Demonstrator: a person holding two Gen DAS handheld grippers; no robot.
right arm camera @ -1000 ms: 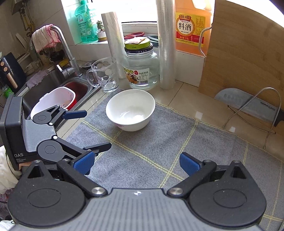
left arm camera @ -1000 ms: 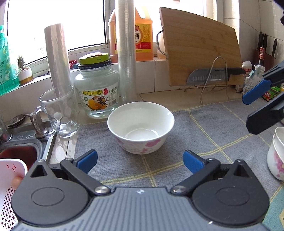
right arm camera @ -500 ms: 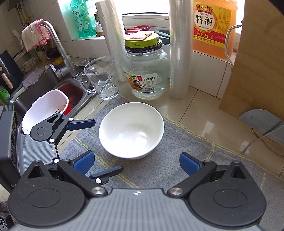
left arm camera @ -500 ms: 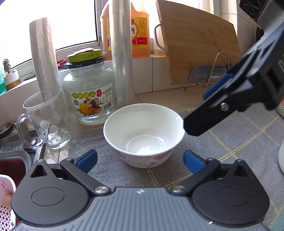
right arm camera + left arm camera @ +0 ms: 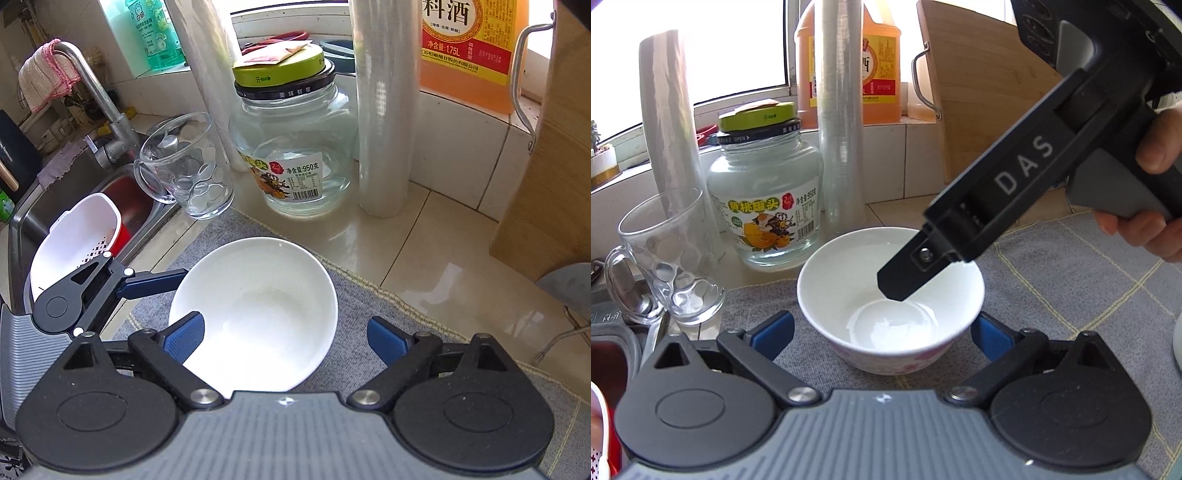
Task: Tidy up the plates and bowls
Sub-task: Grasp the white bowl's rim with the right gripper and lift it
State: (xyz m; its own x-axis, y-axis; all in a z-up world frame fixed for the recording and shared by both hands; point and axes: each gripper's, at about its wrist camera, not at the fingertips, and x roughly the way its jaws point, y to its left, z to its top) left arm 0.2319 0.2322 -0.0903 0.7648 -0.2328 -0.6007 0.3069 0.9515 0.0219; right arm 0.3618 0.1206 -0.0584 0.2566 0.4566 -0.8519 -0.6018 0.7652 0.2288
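Glass mug (image 5: 665,258) stands at far left, beside the sink edge. Jar (image 5: 764,199) (green lid) stands just behind the bowl. White bowl (image 5: 890,299) sits upright on the grey mat (image 5: 1071,295), between the 2 spread fingers of the left gripper (image 5: 882,332). Right gripper (image 5: 284,339), also spread wide, holds nothing; 1 finger (image 5: 905,280) hangs inside the bowl's rim.

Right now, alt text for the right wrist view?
An open right gripper hangs over a white bowl on a grey mat, one of its jaws inside the rim. The left gripper, also open, reaches in beside the bowl. Behind stand a glass mug, a lidded jar and a sink.
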